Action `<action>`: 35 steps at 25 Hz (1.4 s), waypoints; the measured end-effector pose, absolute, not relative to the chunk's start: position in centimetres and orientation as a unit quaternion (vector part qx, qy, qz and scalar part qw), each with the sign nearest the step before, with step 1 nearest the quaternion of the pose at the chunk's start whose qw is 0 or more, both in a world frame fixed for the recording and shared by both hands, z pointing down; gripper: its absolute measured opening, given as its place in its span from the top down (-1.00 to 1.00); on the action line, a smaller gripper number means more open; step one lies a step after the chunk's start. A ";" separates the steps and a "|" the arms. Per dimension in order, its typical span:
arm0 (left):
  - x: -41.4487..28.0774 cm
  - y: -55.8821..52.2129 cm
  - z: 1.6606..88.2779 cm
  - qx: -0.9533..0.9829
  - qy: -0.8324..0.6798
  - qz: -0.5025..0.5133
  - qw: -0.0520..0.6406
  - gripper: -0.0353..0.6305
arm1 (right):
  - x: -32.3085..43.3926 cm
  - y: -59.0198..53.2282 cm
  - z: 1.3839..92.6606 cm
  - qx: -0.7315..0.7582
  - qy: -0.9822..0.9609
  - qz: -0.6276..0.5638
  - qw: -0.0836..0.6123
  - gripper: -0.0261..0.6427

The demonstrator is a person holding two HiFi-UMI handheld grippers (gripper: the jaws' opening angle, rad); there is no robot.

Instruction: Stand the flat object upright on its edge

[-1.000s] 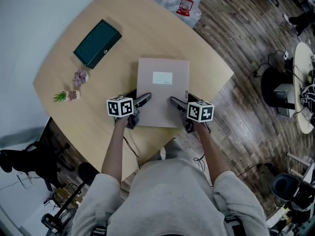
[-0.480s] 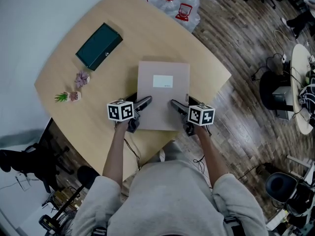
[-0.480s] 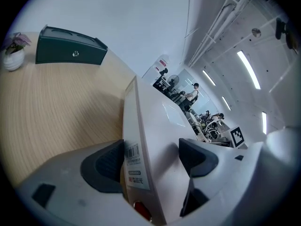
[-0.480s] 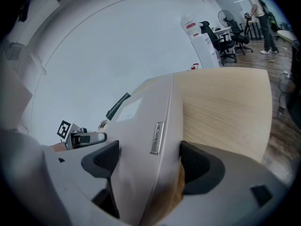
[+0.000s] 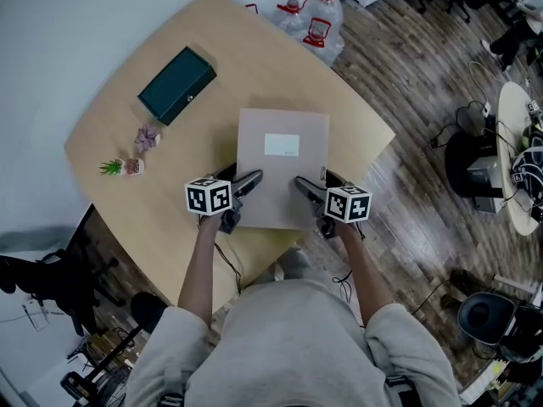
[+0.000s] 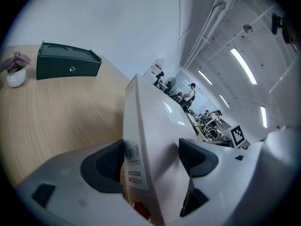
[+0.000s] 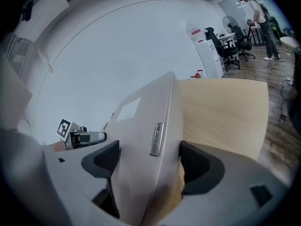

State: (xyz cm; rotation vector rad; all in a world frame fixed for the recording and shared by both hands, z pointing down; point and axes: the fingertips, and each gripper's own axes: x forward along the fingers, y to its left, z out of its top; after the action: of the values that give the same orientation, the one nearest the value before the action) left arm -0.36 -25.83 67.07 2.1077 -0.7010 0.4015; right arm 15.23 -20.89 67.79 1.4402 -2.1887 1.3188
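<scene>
A flat beige box [image 5: 282, 155] with a white label lies on the round wooden table [image 5: 254, 66], its near end towards me. My left gripper [image 5: 244, 182] is shut on the box's near left edge, and my right gripper [image 5: 305, 186] is shut on its near right edge. In the left gripper view the box [image 6: 155, 121] runs between the jaws of the left gripper [image 6: 150, 161], barcode side facing the left pad. In the right gripper view the box [image 7: 141, 121] fills the gap of the right gripper [image 7: 148, 161]. Whether the near end is lifted off the table is unclear.
A dark green case [image 5: 176, 84] sits at the table's far left, also the dark green case [image 6: 68, 66] in the left gripper view. Two small potted plants [image 5: 144, 136] stand left of the box. Water bottles [image 5: 310, 11] stand on the floor beyond the table. The table edge [image 5: 373, 155] is close on the right.
The head view has shifted a little. Both grippers keep the same hold on the box's near end, and the box shows no clear movement on the table.
</scene>
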 end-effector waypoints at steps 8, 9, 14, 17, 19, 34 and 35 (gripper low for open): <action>-1.4 -25.8 65.0 0.853 -0.293 0.143 0.408 -0.13 | 14.3 -21.3 65.7 0.486 -0.761 0.417 0.100 -0.30; -1.6 -25.8 64.7 0.854 -0.295 0.140 0.405 -0.13 | 14.1 -21.4 65.4 0.485 -0.765 0.412 0.100 -0.30; -2.7 -26.3 63.0 0.859 -0.311 0.121 0.387 -0.13 | 13.1 -22.4 63.6 0.479 -0.783 0.385 0.095 -0.30; -3.3 -26.5 61.9 0.866 -0.322 0.111 0.367 -0.13 | 12.6 -22.8 62.7 0.474 -0.794 0.369 0.093 -0.30; -3.6 -26.6 61.2 0.870 -0.326 0.107 0.354 -0.13 | 12.3 -23.1 62.3 0.471 -0.800 0.360 0.094 -0.30; -5.1 -26.9 57.4 0.892 -0.354 0.078 0.271 -0.13 | 10.8 -24.5 58.3 0.461 -0.842 0.258 0.108 -0.29; -5.1 -27.0 57.2 0.893 -0.355 0.076 0.267 -0.13 | 10.8 -24.6 58.0 0.461 -0.844 0.253 0.107 -0.29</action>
State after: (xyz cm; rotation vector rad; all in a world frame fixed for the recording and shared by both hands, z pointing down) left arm -5.08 -27.01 57.19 2.4094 -0.9570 0.2046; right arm 10.82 -24.63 57.99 1.3565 -2.4838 0.7457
